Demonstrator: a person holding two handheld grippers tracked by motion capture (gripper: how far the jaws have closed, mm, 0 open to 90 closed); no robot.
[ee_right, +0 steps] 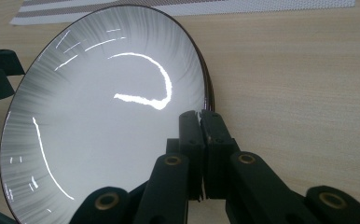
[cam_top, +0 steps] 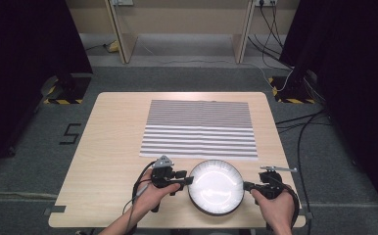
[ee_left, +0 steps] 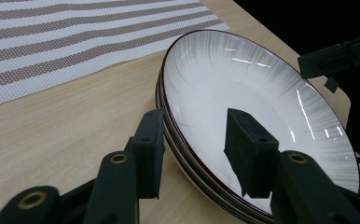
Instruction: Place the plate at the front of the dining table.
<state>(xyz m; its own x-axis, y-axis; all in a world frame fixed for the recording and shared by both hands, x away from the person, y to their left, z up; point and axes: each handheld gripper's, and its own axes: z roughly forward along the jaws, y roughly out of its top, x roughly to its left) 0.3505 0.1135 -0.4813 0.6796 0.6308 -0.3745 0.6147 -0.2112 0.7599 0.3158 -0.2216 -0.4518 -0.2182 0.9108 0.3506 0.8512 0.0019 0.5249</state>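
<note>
With the right gripper [ee_right: 201, 116] fingers pinched on the plate [cam_top: 215, 187] rim and the left gripper [ee_left: 199, 140] fingers straddling the opposite rim, not yet pressing, the plate on the near table [cam_top: 113, 147] edge could tilt and slip from a one-sided lift

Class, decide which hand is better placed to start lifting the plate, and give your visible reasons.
Right. The right gripper has its jaws shut on the plate rim, whereas the left gripper merely straddles the opposite rim, jaws apart.
</note>
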